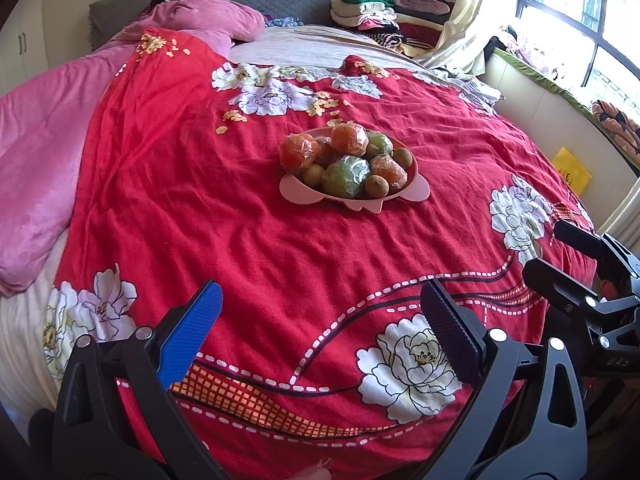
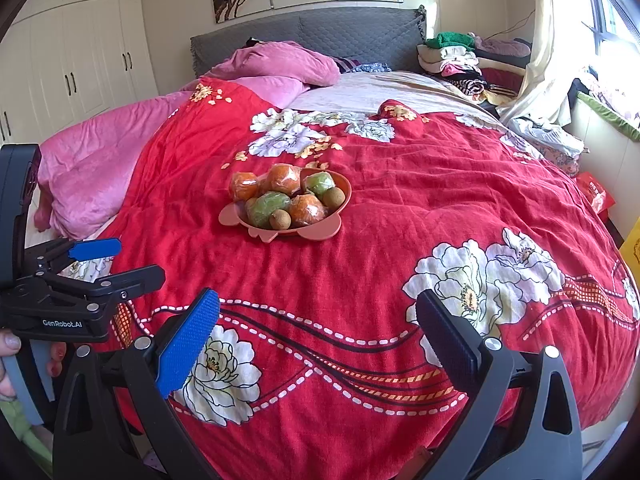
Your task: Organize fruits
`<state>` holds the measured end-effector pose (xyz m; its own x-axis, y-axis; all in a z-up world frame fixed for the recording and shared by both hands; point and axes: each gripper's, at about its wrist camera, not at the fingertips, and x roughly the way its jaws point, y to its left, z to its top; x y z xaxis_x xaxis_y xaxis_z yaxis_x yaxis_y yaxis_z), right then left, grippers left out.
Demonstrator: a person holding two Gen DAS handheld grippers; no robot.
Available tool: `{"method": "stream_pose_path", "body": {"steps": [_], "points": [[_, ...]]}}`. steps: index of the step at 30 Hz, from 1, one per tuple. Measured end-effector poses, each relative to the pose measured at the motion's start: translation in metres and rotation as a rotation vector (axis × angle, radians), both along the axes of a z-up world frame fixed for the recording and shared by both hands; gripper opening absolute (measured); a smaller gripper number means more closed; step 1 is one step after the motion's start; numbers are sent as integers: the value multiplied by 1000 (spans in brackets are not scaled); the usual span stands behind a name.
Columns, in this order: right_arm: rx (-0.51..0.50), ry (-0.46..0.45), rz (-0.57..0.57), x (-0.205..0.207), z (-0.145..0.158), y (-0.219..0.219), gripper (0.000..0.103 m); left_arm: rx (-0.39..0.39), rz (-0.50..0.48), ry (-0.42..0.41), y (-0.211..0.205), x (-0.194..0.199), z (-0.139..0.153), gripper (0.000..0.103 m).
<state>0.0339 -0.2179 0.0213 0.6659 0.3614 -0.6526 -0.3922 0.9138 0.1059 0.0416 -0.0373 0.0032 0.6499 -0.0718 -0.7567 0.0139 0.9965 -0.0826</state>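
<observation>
A pink plate (image 1: 296,190) (image 2: 236,216) piled with fruit rests on the red flowered bedspread, mid-bed. It holds plastic-wrapped orange fruits (image 1: 349,139) (image 2: 283,178), wrapped green fruits (image 1: 345,176) (image 2: 267,206) and small brown round fruits (image 1: 376,185) (image 2: 280,220). My left gripper (image 1: 322,324) hovers open over the near part of the bed, well short of the plate, nothing between its blue-padded fingers. My right gripper (image 2: 318,328) is open too, empty, at a similar distance. Each gripper shows in the other's view: the right gripper (image 1: 560,256) at the right edge, the left gripper (image 2: 120,260) at the left edge.
A pink blanket (image 2: 120,140) lies bunched along the bed's left side, near a grey headboard (image 2: 320,36). Folded clothes (image 2: 460,60) are stacked at the far right corner. White wardrobes (image 2: 80,60) stand left; a window ledge (image 1: 560,92) runs right. A hand (image 2: 8,360) holds the left gripper.
</observation>
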Motion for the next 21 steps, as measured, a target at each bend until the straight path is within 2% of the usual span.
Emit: {"method": "stream_pose_path", "body": {"steps": [21], "points": [[-1, -2, 0, 0, 0, 0, 98, 6, 6, 1, 2, -2, 2, 93]]}}
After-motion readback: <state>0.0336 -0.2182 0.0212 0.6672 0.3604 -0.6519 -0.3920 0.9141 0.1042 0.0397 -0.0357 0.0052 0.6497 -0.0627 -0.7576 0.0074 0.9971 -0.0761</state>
